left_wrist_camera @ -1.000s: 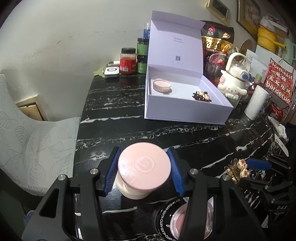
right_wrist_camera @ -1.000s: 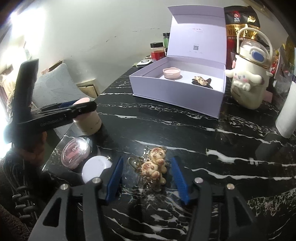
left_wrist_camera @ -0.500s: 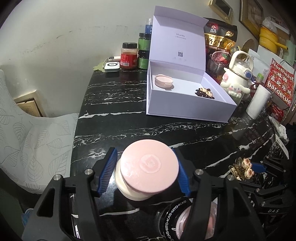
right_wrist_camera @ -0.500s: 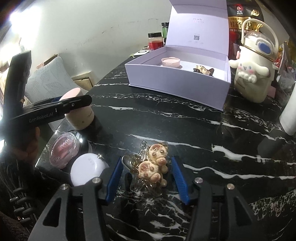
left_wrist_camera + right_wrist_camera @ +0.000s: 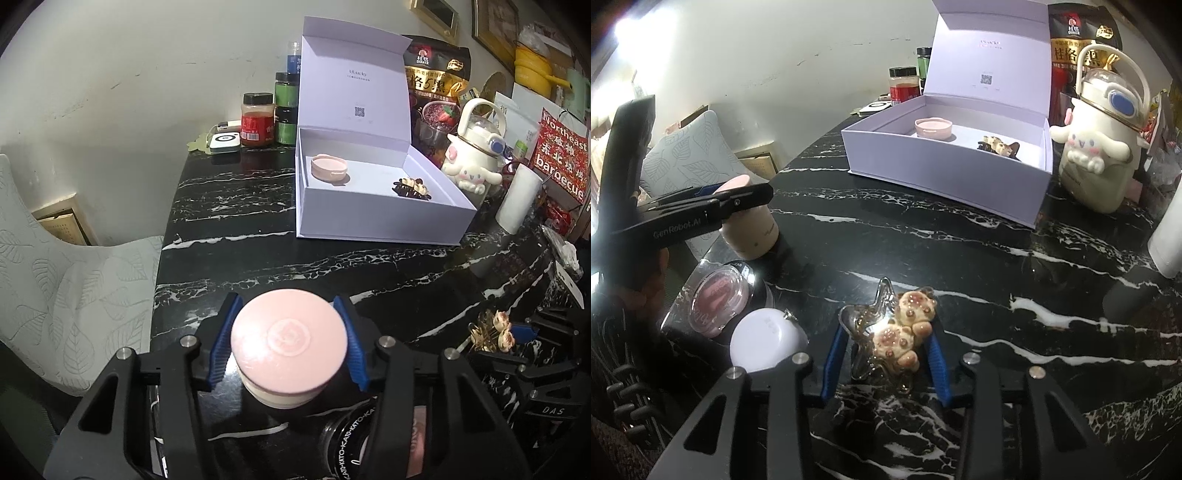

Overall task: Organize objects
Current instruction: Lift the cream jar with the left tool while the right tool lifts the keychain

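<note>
With two items already in the open box, your left gripper pinches the pink jar and your right gripper the bear clip; compacts remain.

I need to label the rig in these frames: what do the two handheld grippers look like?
Both are matte black with angular, cut-out finger frames, silver screws at the joints and ribbed blue pads. The left gripper bears white "GenRobot.AI" lettering on its side in the right wrist view. The right gripper shows "DAS" in the left wrist view. No sleeve visible.
</note>
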`<state>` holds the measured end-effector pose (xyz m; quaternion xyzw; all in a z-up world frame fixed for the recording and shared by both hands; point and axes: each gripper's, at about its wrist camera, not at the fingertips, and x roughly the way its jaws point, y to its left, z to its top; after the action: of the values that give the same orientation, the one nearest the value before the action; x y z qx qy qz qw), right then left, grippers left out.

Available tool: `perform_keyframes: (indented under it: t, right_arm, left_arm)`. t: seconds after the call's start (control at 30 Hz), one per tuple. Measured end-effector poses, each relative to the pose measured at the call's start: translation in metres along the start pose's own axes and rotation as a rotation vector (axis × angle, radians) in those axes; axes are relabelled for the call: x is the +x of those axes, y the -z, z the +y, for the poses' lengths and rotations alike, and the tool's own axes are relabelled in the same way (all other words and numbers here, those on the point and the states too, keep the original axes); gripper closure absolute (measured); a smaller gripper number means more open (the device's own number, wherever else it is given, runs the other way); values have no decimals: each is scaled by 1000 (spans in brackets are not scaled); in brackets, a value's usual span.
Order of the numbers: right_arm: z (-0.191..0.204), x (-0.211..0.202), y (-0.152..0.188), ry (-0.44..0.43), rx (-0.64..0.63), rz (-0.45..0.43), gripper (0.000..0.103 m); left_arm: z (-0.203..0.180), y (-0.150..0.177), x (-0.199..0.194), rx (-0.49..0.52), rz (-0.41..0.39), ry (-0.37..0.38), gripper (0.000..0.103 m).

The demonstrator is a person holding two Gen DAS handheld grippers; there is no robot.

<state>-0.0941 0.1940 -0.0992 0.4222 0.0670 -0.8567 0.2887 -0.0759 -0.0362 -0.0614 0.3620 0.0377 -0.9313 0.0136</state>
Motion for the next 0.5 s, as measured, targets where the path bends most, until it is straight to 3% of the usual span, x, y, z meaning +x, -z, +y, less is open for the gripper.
perform_keyframes:
  t: [0.2, 0.5]
  right_arm:
    - [0, -6, 0, 6, -3, -15, 62]
    - [1, -21, 4, 4, -9, -39, 62]
  left_arm:
    - [5, -3, -2, -33, 10, 5, 54]
    - [-6, -12, -20, -4, -22, -10, 54]
